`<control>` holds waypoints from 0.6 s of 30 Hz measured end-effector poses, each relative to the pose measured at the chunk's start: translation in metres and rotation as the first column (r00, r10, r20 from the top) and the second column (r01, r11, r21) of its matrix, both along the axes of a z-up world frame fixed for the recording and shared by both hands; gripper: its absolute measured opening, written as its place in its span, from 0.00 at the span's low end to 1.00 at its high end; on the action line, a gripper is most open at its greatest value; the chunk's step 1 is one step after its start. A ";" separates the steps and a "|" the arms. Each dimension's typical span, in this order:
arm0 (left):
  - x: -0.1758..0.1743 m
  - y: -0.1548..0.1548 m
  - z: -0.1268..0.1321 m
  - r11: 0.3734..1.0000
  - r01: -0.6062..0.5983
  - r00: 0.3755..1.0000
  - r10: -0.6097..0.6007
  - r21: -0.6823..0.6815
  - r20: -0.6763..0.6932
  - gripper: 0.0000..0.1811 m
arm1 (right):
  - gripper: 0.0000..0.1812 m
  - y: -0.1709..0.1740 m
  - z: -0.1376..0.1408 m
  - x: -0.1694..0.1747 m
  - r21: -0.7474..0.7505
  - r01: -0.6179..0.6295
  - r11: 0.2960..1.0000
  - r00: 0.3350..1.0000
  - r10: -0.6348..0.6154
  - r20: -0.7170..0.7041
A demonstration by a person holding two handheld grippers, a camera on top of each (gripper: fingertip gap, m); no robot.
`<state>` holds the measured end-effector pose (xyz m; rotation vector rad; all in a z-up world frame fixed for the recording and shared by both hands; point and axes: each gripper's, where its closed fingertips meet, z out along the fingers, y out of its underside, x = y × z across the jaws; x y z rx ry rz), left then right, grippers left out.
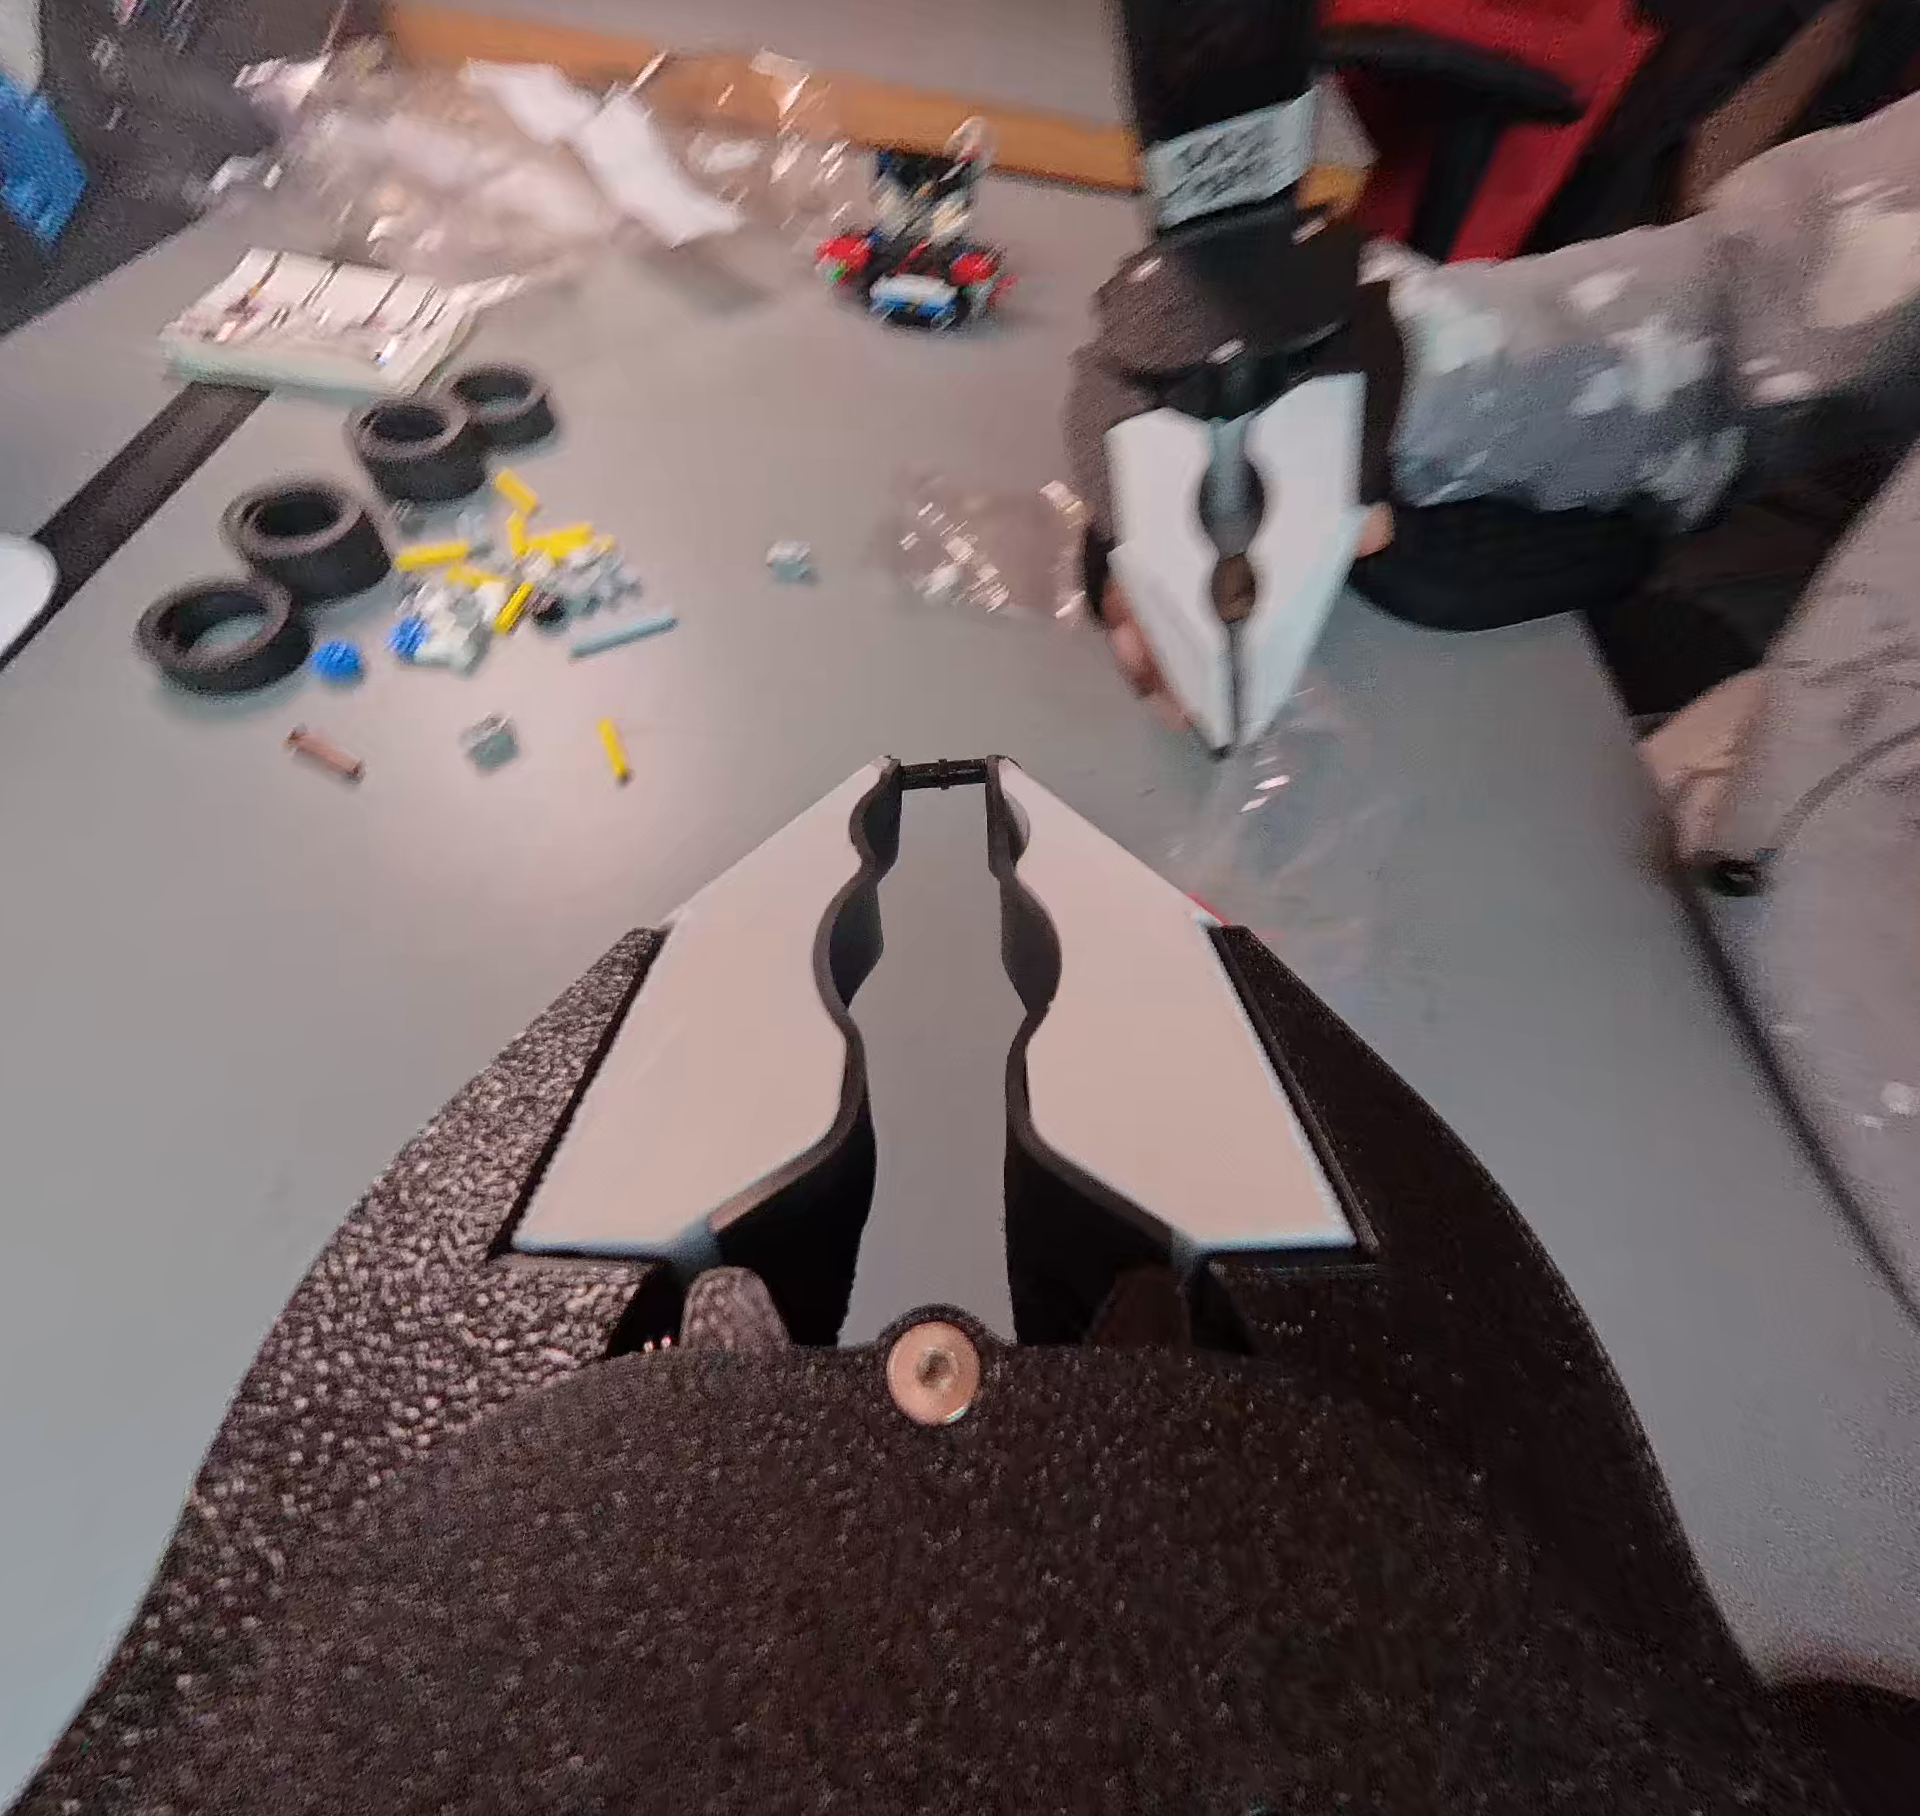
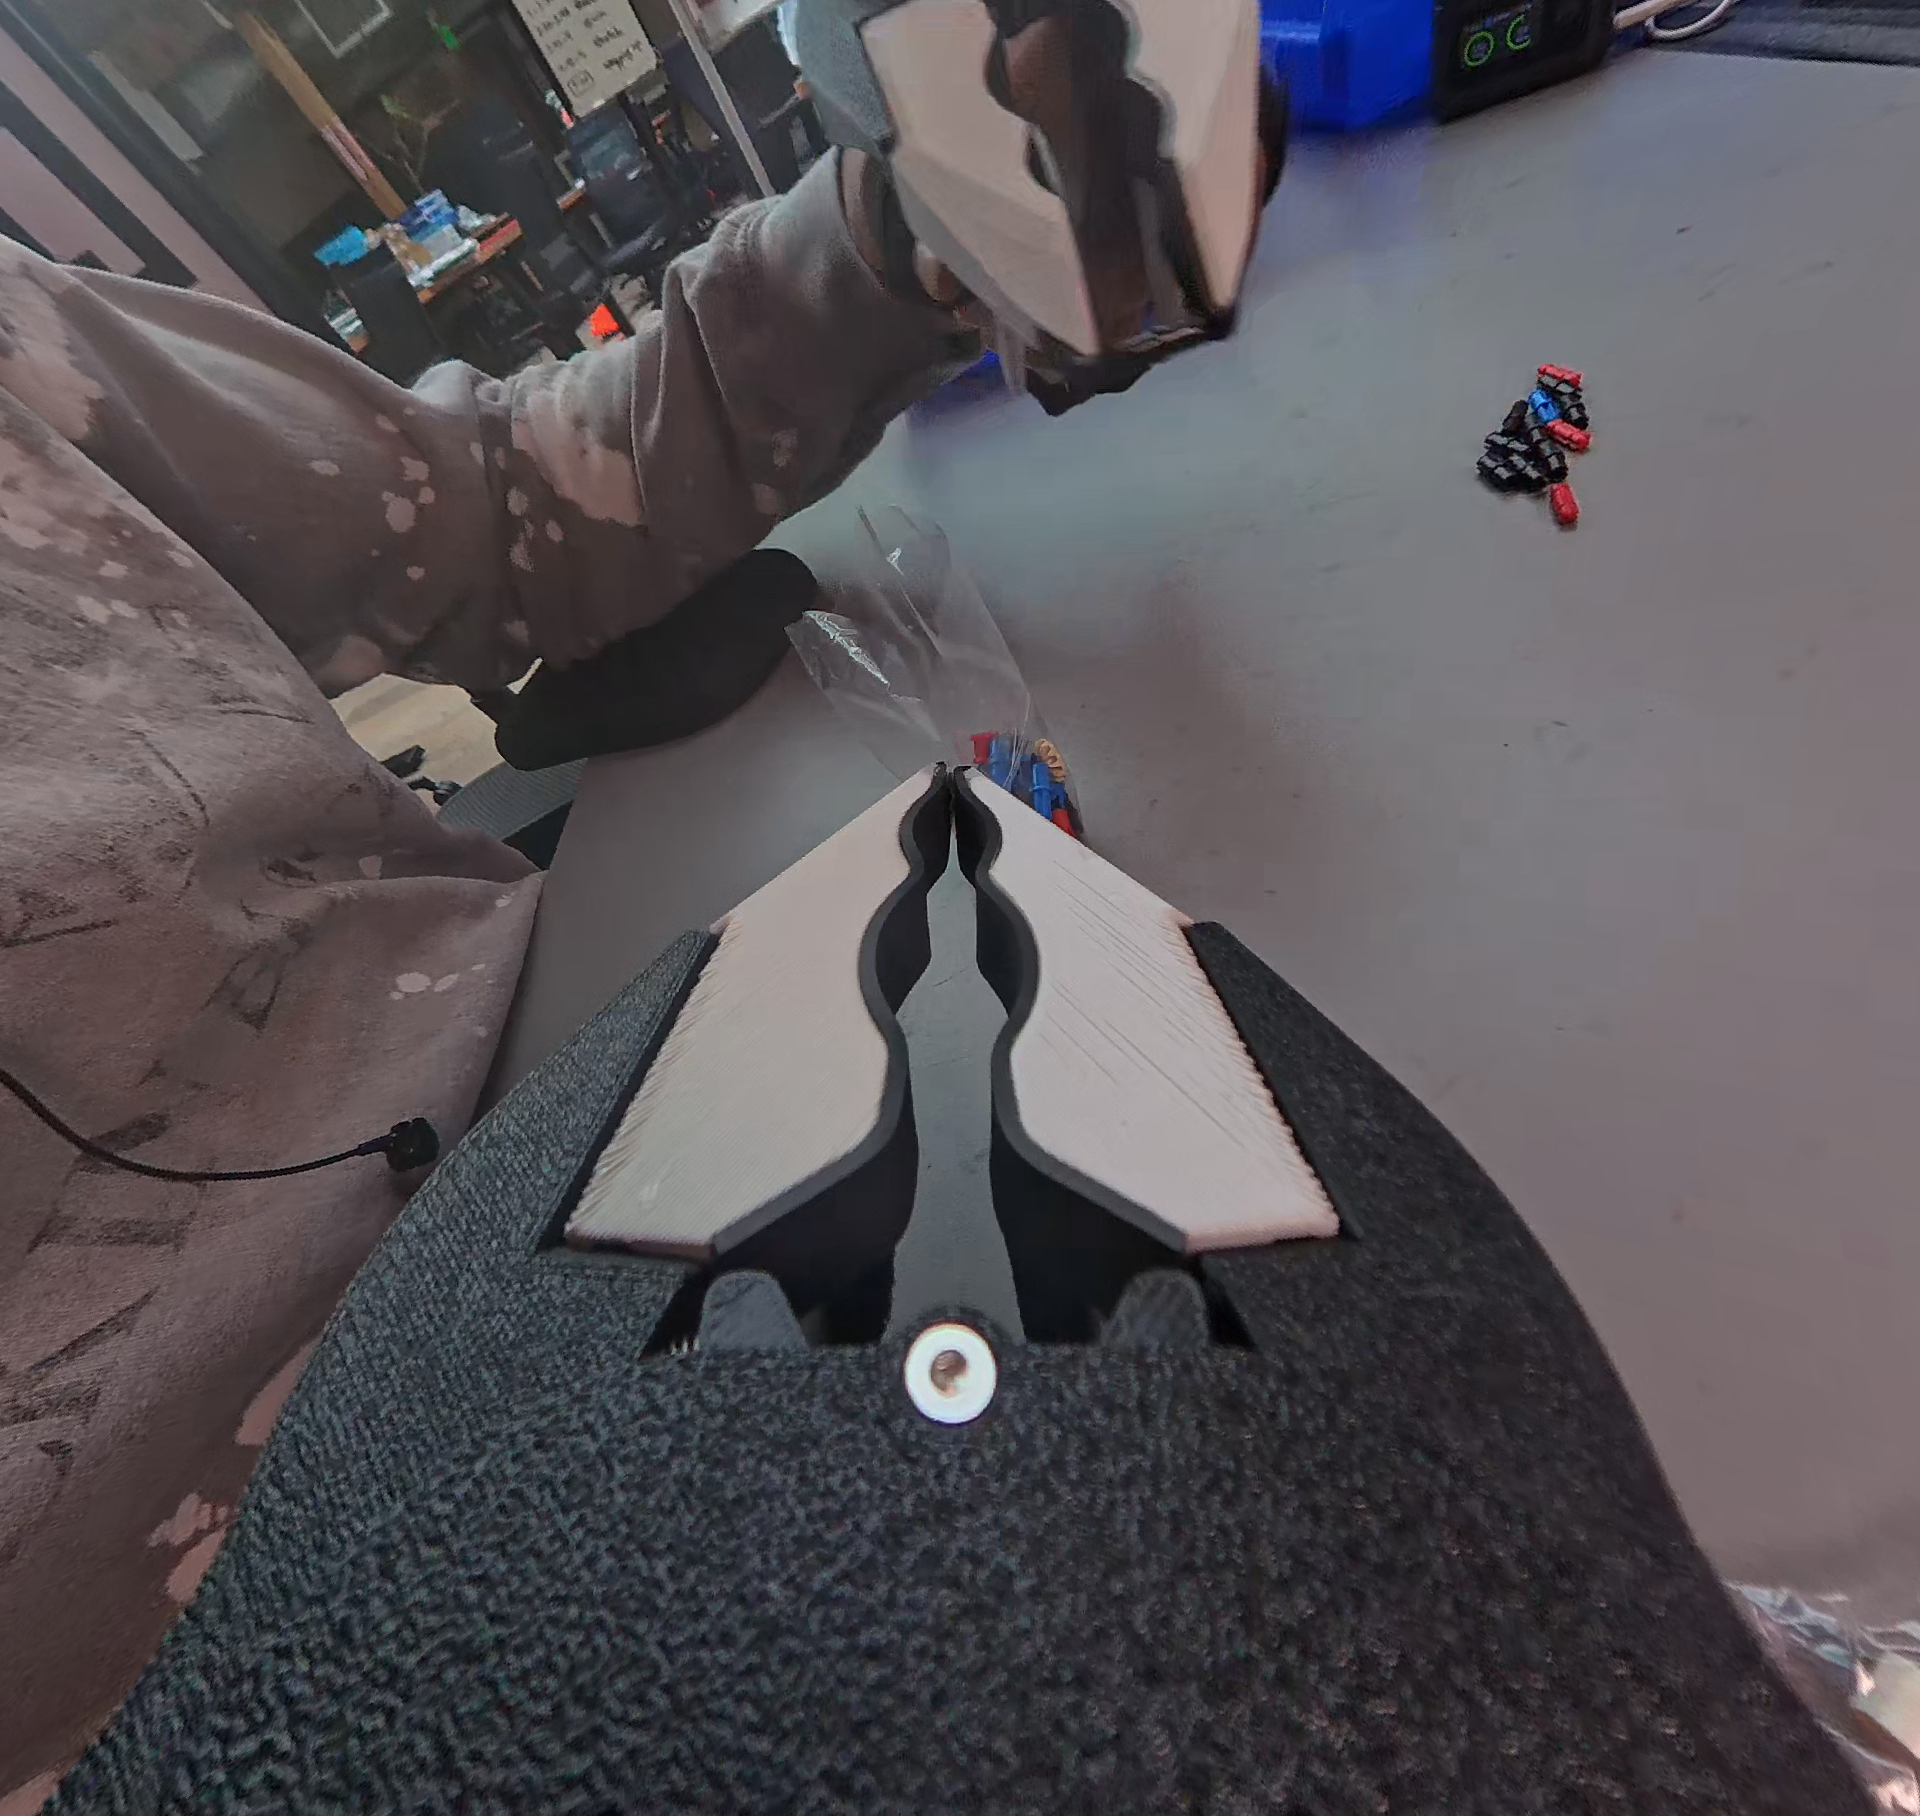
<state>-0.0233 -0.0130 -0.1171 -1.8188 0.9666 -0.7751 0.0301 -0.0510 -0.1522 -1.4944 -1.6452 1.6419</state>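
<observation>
Left gripper (image 1: 943, 772) pinches a thin black pin-like piece (image 1: 941, 774) crosswise at the fingertips, lifted clear of the grey tabletop (image 1: 727, 935), probably so it stays free to handle. Right gripper (image 2: 952, 779) is clamped on the edge of a clear plastic bag (image 2: 914, 644) holding small red and blue connector pieces (image 2: 1023, 779), pinning it low on the table. Farther out: four black rubber tyres (image 1: 301, 530), a scatter of yellow, grey and blue bricks (image 1: 509, 582), an open instruction booklet (image 1: 322, 317), and a partly built brick vehicle (image 1: 920, 260).

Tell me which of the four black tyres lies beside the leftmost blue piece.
The tyre at the lower-left end of the group; the blue piece sits just right of it. The other three lie farther up, toward the booklet.
</observation>
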 end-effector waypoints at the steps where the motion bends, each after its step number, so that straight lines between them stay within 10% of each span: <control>1: 0.010 -0.016 0.014 0.997 0.072 0.997 -0.073 0.019 0.020 0.09 | 0.00 0.001 0.000 0.000 -0.004 0.002 1.000 1.000 -0.002 0.001; 10: 0.020 -0.049 -0.002 0.984 0.178 0.973 -0.179 -0.021 -0.143 0.14 | 0.00 0.002 0.000 0.000 -0.008 0.008 1.000 1.000 -0.008 0.001; 18: -0.136 0.035 -0.055 0.904 -0.426 0.881 0.405 -0.038 -0.243 0.19 | 0.00 0.000 0.000 0.000 -0.011 -0.001 1.000 1.000 0.001 0.004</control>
